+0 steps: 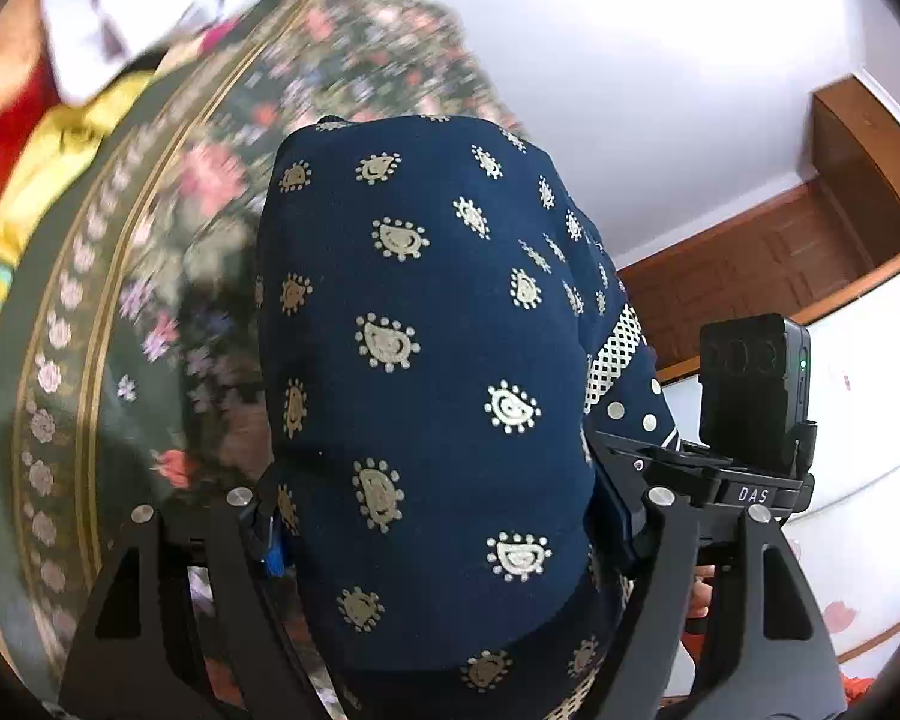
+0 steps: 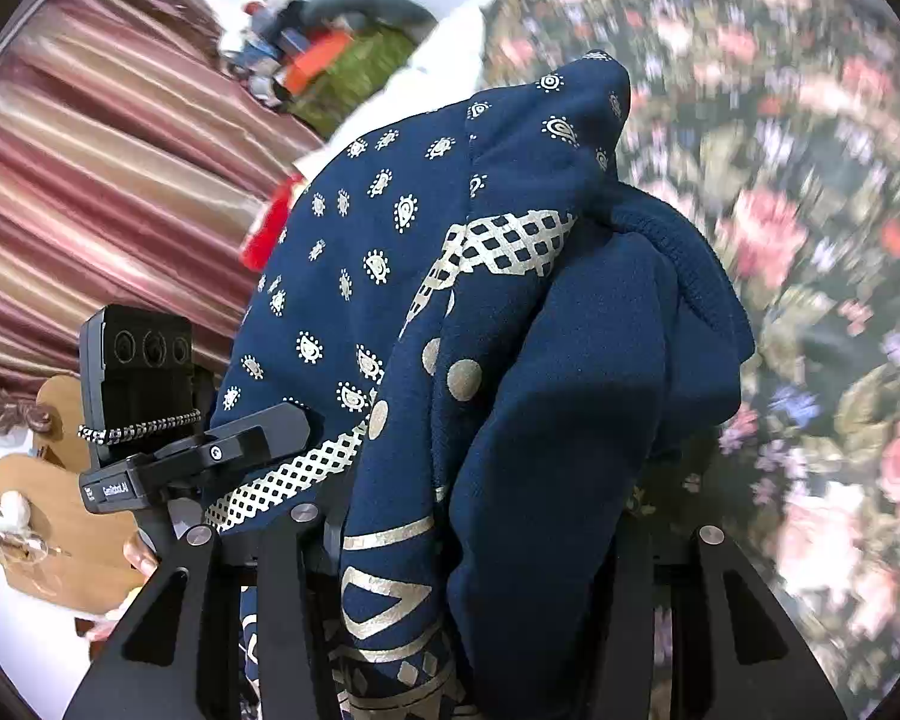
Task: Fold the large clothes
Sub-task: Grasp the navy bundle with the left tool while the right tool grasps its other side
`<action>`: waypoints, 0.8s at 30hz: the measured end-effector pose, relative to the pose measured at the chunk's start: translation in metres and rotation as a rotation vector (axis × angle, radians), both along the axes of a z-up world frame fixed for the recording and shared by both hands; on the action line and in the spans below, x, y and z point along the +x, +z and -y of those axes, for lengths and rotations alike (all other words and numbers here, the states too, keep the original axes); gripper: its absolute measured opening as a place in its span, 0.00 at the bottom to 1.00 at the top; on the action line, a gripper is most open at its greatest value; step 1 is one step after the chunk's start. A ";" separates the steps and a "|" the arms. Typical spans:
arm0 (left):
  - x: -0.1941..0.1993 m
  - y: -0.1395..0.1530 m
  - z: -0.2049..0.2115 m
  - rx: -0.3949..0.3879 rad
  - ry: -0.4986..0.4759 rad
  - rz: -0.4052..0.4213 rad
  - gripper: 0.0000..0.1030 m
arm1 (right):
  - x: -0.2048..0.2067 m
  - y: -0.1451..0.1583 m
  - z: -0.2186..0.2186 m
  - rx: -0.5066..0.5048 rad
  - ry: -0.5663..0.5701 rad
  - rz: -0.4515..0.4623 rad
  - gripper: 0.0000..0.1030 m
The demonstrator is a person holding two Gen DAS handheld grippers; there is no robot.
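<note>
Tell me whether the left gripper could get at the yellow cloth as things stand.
Probably not: the left gripper is full of bunched navy printed garment, which drapes over its fingers. The yellow cloth lies off to the side on the floral spread.

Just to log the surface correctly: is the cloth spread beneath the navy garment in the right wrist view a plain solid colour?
No, the spread behind the navy garment is dark with pink and purple flowers.
</note>
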State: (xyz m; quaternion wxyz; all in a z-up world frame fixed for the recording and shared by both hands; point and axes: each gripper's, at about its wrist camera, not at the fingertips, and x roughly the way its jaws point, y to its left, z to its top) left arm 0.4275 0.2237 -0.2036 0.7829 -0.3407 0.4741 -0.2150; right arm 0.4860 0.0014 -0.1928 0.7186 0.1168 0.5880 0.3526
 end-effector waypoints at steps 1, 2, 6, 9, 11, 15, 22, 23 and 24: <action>0.003 -0.012 -0.001 0.000 -0.001 -0.021 0.73 | 0.003 -0.011 -0.002 -0.006 -0.002 -0.019 0.43; 0.007 -0.023 -0.003 0.003 -0.003 -0.042 0.73 | 0.006 -0.022 -0.004 -0.013 -0.002 -0.038 0.43; 0.013 -0.053 -0.004 0.030 -0.025 -0.073 0.73 | 0.018 -0.063 -0.010 -0.025 -0.002 -0.098 0.43; 0.010 -0.052 0.000 0.073 -0.052 -0.042 0.73 | 0.020 -0.072 -0.009 -0.016 0.009 -0.095 0.44; 0.009 -0.050 -0.001 0.085 -0.059 -0.040 0.73 | 0.020 -0.073 -0.010 -0.025 0.016 -0.086 0.45; 0.011 -0.044 0.003 0.138 -0.057 -0.046 0.73 | 0.007 -0.075 -0.010 -0.086 0.011 -0.038 0.63; 0.000 -0.025 0.002 0.244 -0.016 -0.031 0.74 | -0.008 -0.061 0.007 -0.219 0.025 0.071 0.75; -0.004 -0.022 0.000 0.252 -0.007 -0.027 0.73 | -0.010 -0.057 0.011 -0.231 0.026 0.082 0.75; -0.008 -0.017 -0.001 0.268 0.004 -0.019 0.73 | -0.012 -0.054 0.014 -0.242 0.027 0.091 0.75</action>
